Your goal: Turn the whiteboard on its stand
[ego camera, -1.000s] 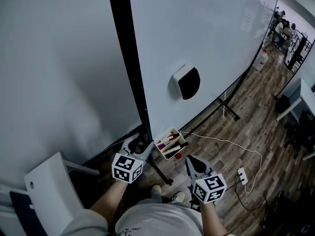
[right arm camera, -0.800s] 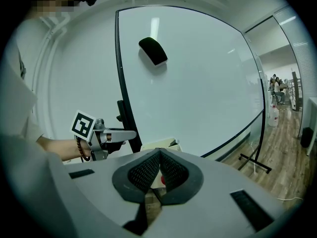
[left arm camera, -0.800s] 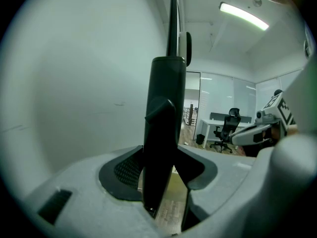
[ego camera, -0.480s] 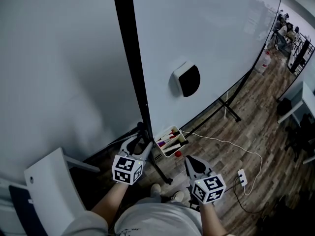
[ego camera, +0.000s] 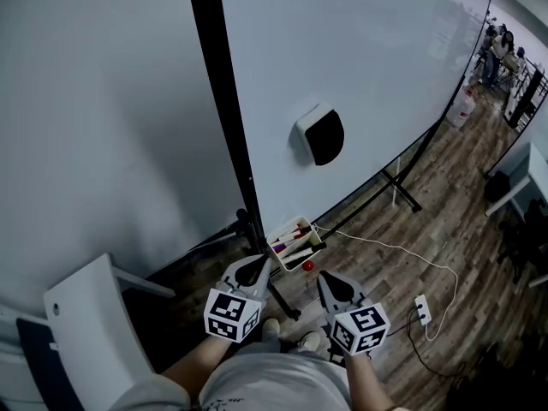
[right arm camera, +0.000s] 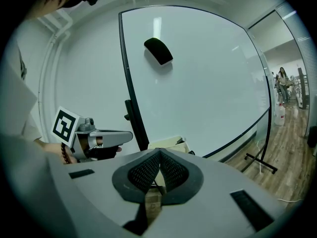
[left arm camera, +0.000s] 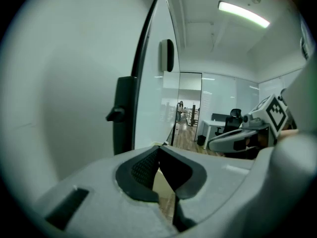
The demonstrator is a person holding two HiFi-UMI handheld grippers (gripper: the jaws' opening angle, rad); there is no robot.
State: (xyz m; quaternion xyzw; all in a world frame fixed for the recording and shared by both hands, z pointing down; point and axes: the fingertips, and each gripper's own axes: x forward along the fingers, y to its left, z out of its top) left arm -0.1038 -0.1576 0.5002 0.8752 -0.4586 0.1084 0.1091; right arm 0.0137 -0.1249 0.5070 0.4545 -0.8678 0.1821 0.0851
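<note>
From the head view, the big white whiteboard (ego camera: 368, 84) stands upright ahead. Its black stand post (ego camera: 224, 118) is nearer to the left gripper (ego camera: 255, 268) than to the right gripper (ego camera: 330, 282).

In the left gripper view, the fingers are closing shut on nothing, and the post is ahead to the left.

In the right gripper view, the fingers are clenched and empty.

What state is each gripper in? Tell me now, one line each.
Left gripper: shut, jaws together, nothing between them.
Right gripper: shut, jaws together, nothing held.

One whiteboard (ego camera: 368, 58), two hand-held grippers (ego camera: 254, 269) (ego camera: 330, 284)
</note>
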